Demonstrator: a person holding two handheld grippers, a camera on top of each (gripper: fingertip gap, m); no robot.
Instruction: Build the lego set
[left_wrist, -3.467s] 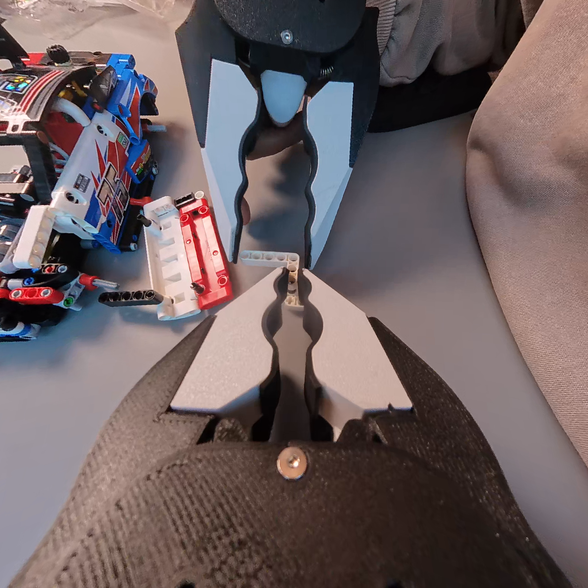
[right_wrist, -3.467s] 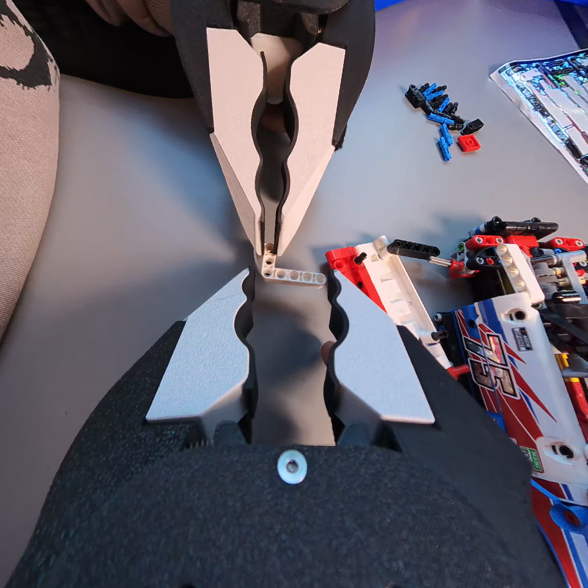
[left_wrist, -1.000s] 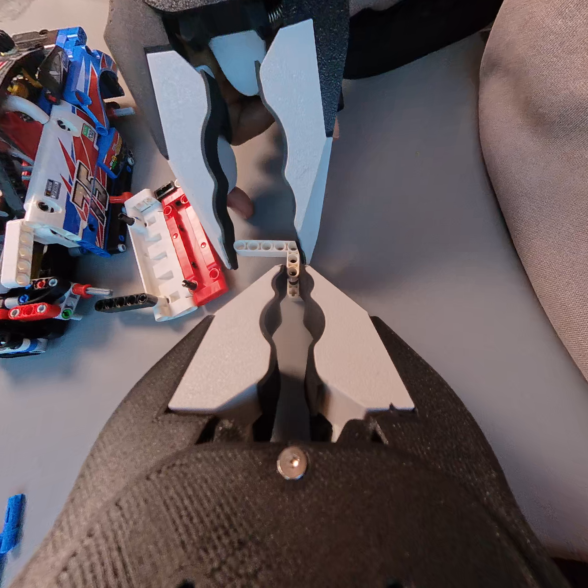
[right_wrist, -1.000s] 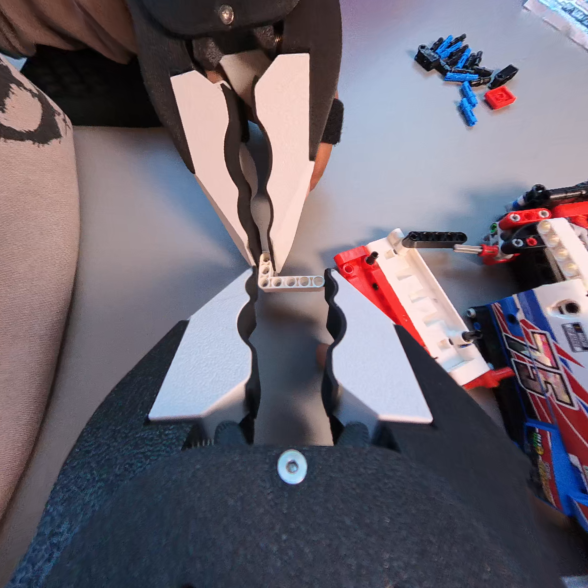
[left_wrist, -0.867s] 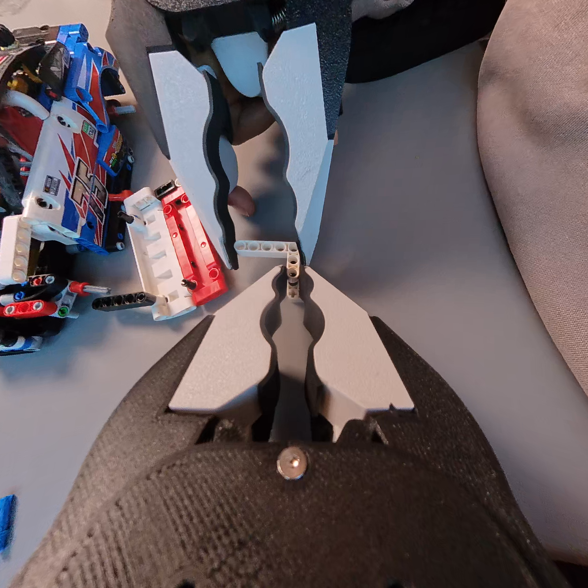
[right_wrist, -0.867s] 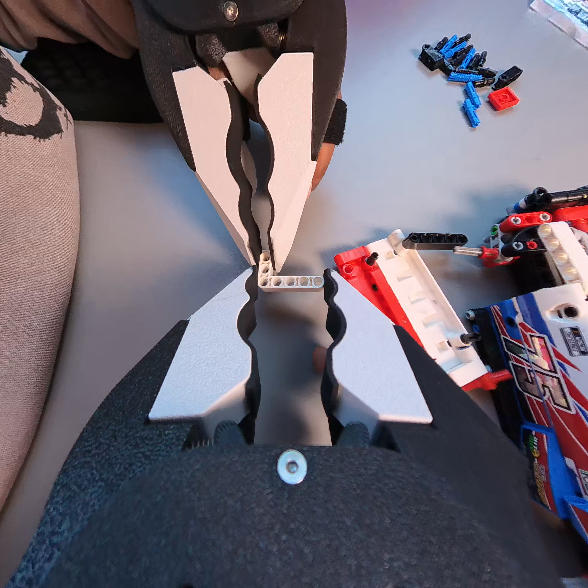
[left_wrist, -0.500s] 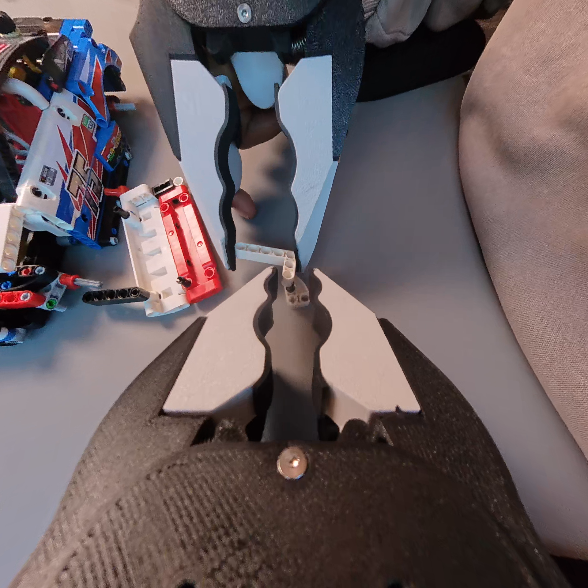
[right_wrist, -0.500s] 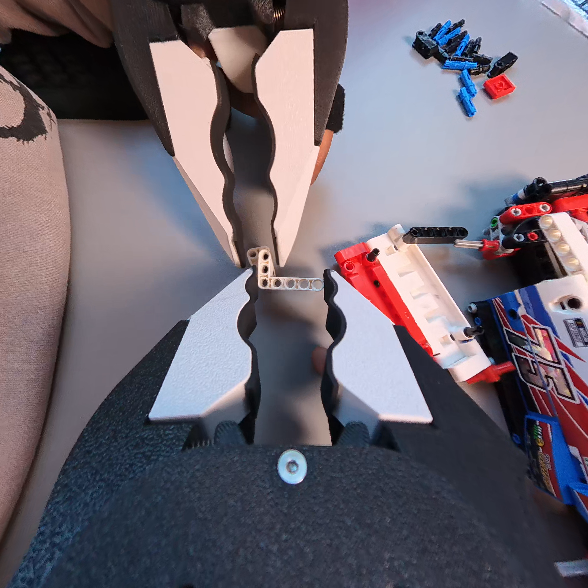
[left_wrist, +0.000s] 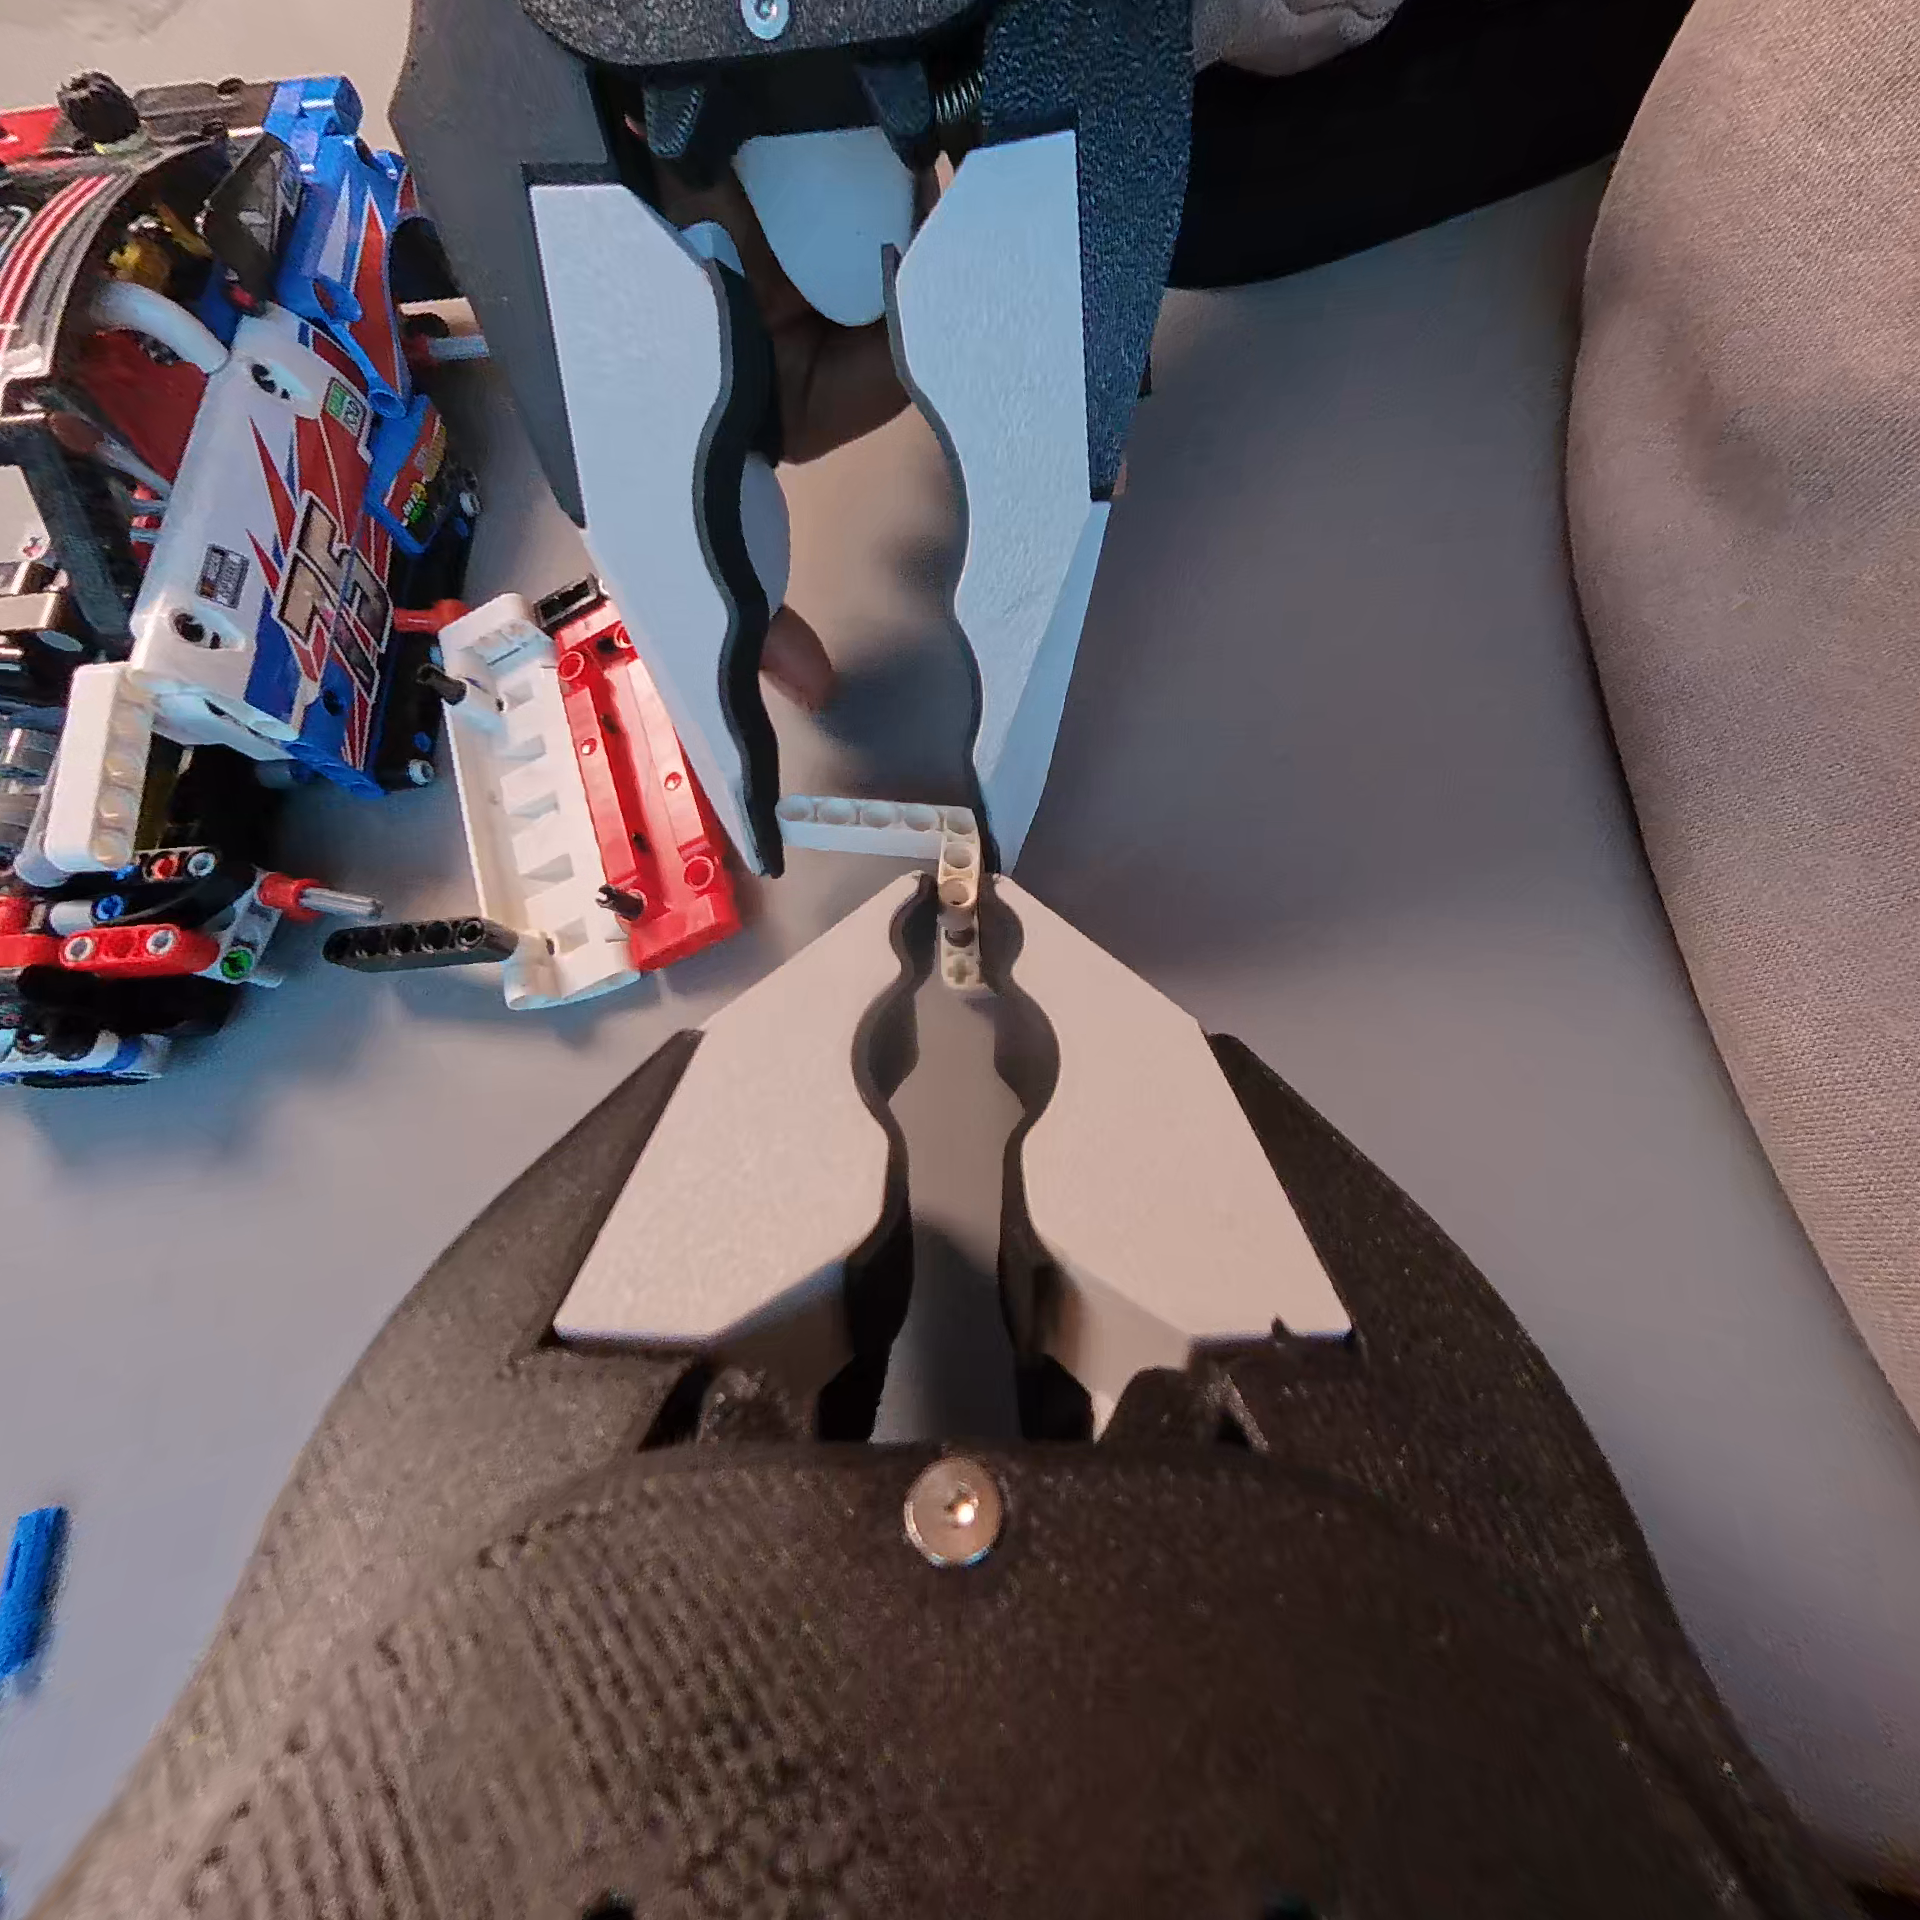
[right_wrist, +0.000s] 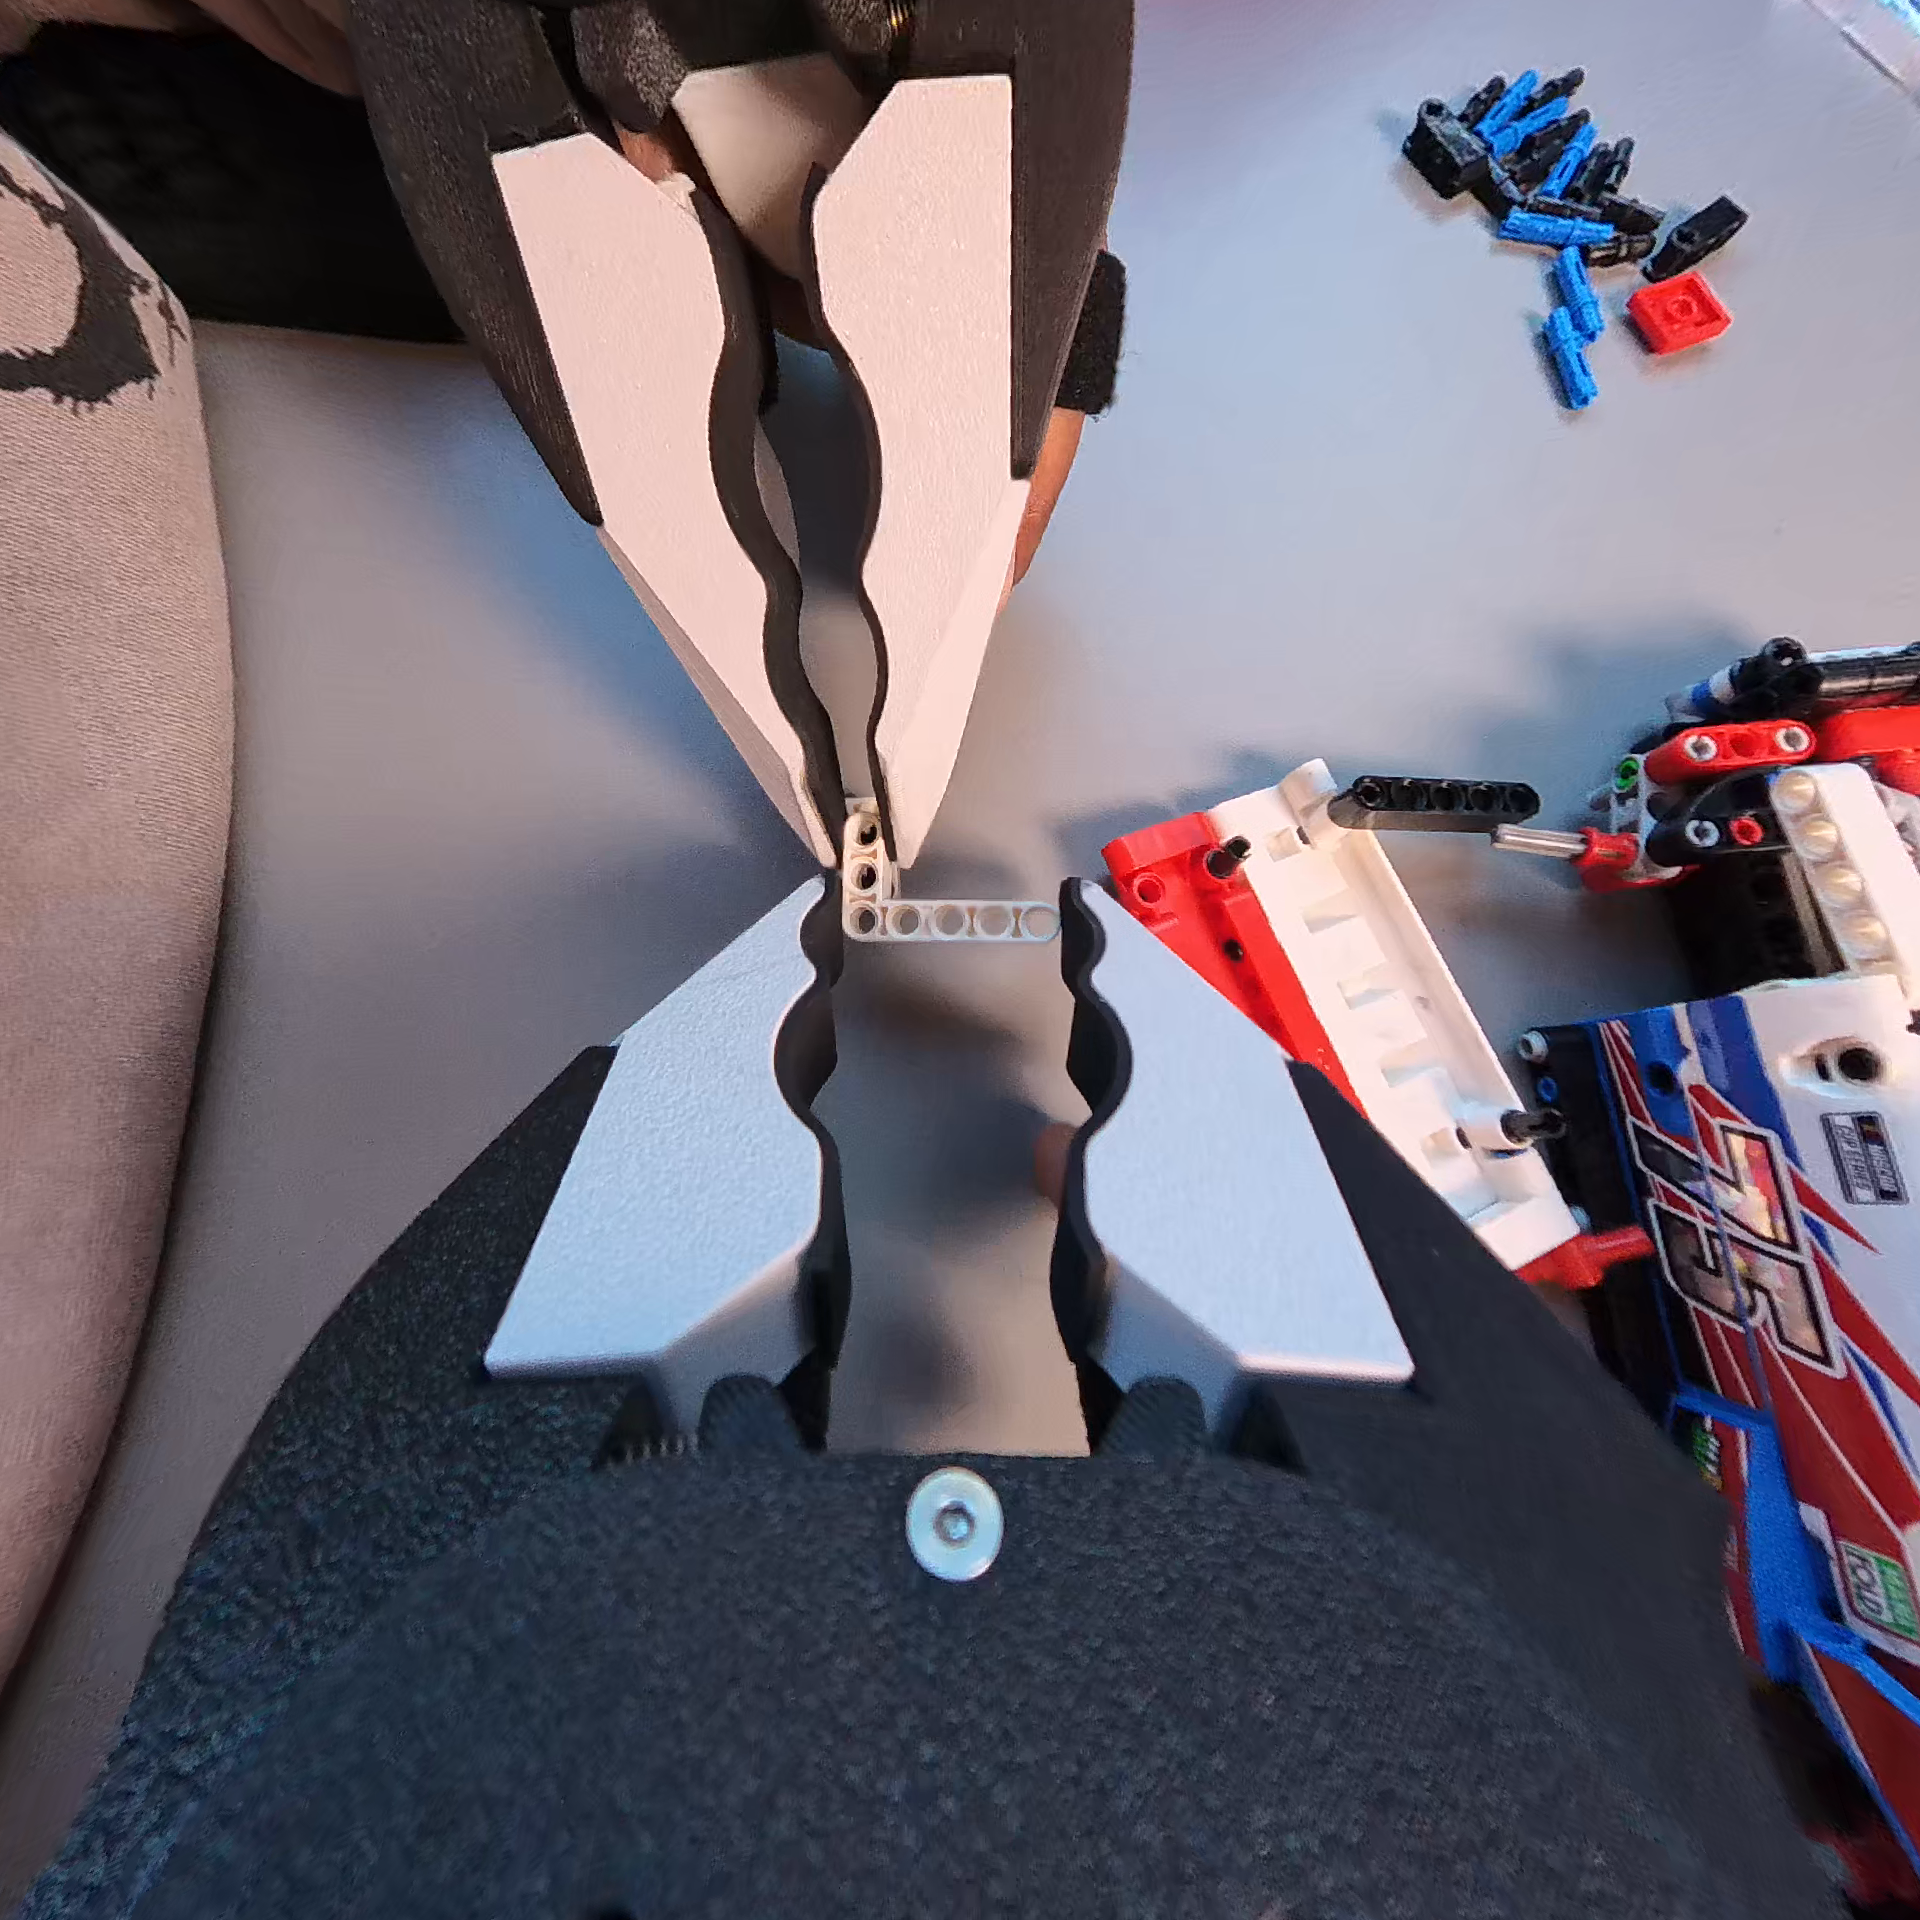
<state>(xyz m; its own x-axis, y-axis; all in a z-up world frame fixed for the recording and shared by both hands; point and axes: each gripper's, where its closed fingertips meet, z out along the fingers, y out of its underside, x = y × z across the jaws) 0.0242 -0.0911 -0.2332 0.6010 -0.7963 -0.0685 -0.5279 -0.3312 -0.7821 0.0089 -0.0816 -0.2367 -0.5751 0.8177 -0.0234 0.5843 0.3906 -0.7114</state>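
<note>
A white L-shaped beam (left_wrist: 883, 826) lies just above the grey table (left_wrist: 1299, 727). My left gripper (left_wrist: 958, 883) is shut on its short leg. My right gripper (left_wrist: 878, 857) comes in from the opposite side, open, with its two tips at either end of the beam's long arm. In the right wrist view the long arm (right_wrist: 951, 920) spans the gap between my right gripper's (right_wrist: 948, 914) tips, and my left gripper (right_wrist: 862, 821) pinches the short leg from above. A white and red panel piece (left_wrist: 582, 790) lies next to the beam.
The blue, white and red race car model (left_wrist: 270, 499) stands to one side, also in the right wrist view (right_wrist: 1766, 1195). A black beam (right_wrist: 1434, 800) joins it to the panel piece (right_wrist: 1340, 997). Blue and black pins (right_wrist: 1558, 197) and a red plate (right_wrist: 1678, 312) lie farther off. A person's sleeve (left_wrist: 1766, 623) borders the table. The grippers are tip to tip, or close to it. The right tips stand about 20 centimetres off the red plate (right_wrist: 1678, 312).
Half a second ago my left gripper's jaws stood apart around the short leg; they have closed on it again. My right gripper stayed open around the long arm.
</note>
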